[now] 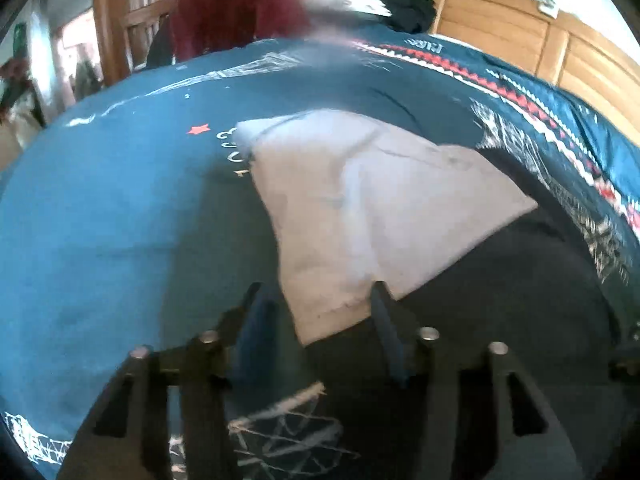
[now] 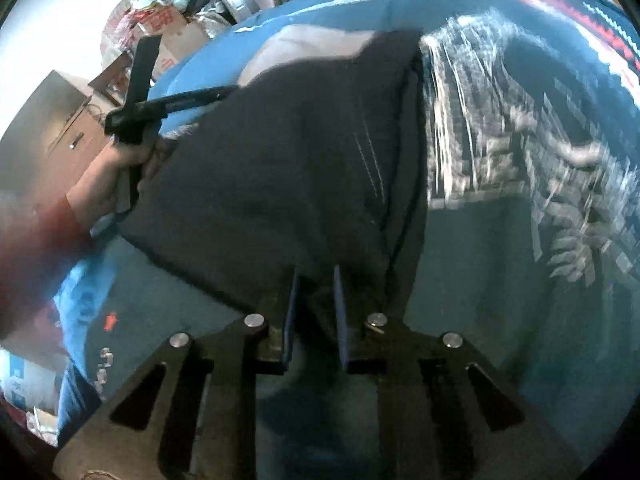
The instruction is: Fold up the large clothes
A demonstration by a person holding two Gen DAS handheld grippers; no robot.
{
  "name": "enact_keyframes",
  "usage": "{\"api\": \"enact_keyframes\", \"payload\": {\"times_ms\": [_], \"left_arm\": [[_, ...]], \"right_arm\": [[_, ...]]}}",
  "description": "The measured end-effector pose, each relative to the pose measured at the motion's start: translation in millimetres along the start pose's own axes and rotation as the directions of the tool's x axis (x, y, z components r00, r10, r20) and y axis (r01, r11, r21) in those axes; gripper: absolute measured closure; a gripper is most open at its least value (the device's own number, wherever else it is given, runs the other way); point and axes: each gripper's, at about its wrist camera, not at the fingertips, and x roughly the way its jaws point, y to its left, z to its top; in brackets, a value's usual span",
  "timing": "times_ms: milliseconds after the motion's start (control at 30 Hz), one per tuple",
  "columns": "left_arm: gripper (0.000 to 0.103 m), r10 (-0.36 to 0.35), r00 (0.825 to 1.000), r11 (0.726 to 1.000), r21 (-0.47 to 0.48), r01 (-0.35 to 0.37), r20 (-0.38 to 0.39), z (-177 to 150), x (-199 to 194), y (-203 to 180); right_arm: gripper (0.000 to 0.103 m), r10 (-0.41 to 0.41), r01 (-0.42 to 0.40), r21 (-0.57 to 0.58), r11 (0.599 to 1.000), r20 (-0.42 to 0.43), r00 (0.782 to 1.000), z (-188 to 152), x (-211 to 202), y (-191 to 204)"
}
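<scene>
On the bed (image 1: 120,208) the dark garment (image 2: 280,168) looked soft and limp, so we judged its hems the best hold; right gripper (image 2: 316,292) fingers pinched its near edge, left gripper (image 1: 320,300) fingers stood wide.

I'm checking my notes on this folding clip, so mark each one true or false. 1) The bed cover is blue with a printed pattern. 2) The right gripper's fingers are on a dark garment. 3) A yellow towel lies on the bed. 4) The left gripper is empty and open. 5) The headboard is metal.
1) True: the bed cover is blue with white and red print.
2) True: the right gripper pinches the edge of the dark garment.
3) False: the pale fabric is light grey, not yellow.
4) True: the left gripper is open, with nothing between its fingers.
5) False: the headboard is wooden.
</scene>
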Motion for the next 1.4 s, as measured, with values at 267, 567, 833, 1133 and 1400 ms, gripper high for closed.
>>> {"api": "enact_keyframes", "payload": {"times_ms": [267,567,833,1133,1400], "left_arm": [[0.068,-0.141,0.987,0.983,0.13,0.13,0.081,-72.3,-124.5,-52.4],[0.044,-0.103,0.994,0.995,0.015,0.103,-0.037,-136.0,-113.0,-68.7],[0.044,0.078,0.996,0.995,-0.061,-0.075,0.05,-136.3,-175.6,-66.0],[0.043,0.299,0.95,0.913,-0.265,-0.311,-0.086,-185.7,-173.6,-28.4],[0.025,0.365,0.922,0.902,-0.198,-0.384,-0.128,-202.0,-151.0,-33.8]], "right_arm": [[0.075,-0.053,0.059,-0.048,0.997,0.132,0.99,133.9,18.3,-2.2],[0.07,-0.132,0.134,0.058,0.989,-0.032,0.991,163.5,84.6,-35.1],[0.004,-0.291,0.299,-0.019,0.954,0.178,0.94,32.5,-58.1,72.0],[0.004,-0.444,0.442,0.05,0.895,0.024,0.896,-81.9,-17.3,80.9],[0.0,-0.461,0.461,0.091,0.883,-0.022,0.887,-96.3,-7.5,69.6]]}}
